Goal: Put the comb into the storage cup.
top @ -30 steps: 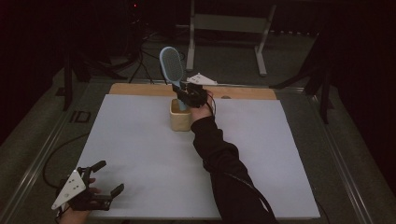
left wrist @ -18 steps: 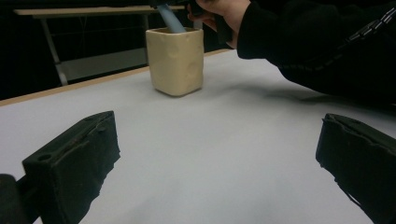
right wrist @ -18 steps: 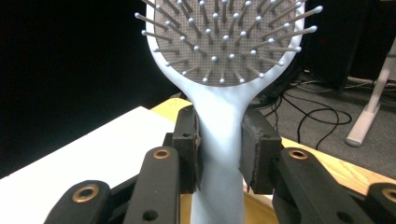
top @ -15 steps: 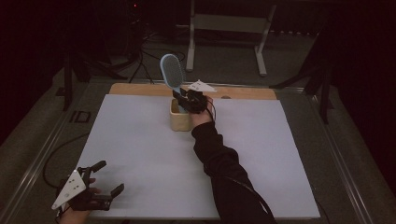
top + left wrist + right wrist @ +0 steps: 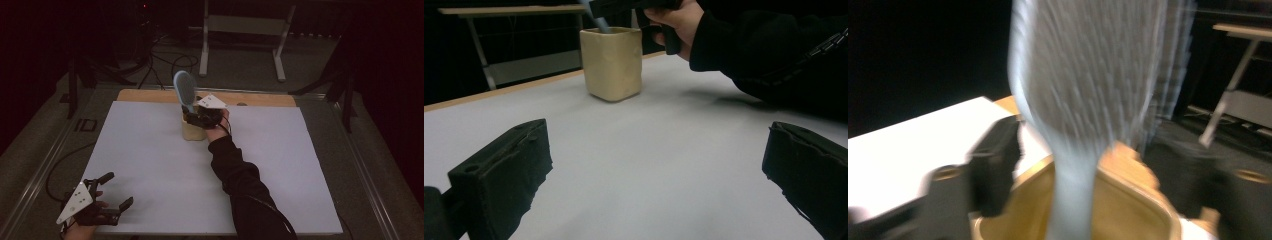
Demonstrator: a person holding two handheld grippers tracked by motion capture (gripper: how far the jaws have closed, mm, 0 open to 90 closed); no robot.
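A light blue hairbrush (image 5: 184, 90) stands handle-down in a beige square cup (image 5: 192, 131) at the far middle of the white table top (image 5: 150, 150). My right gripper (image 5: 200, 116) hovers just over the cup's rim. Its jaws have just been opening and now stand apart on either side of the brush handle (image 5: 1073, 175), with the pads off it. In the right gripper view the bristled head (image 5: 1098, 65) is blurred. My left gripper (image 5: 117, 189) rests open at the near left corner with nothing between its jaws. It (image 5: 659, 165) faces the cup (image 5: 611, 65).
A wooden strip (image 5: 260, 98) runs along the table's far edge. Behind it stand a metal frame (image 5: 240, 25) and loose cables (image 5: 165, 60) on the floor. My right forearm in a black sleeve (image 5: 240, 175) crosses the middle of the table.
My right hand has come down with the brush, so the handle now sits lower in the cup. Its jaws have spread off the handle. The left gripper has stayed put.
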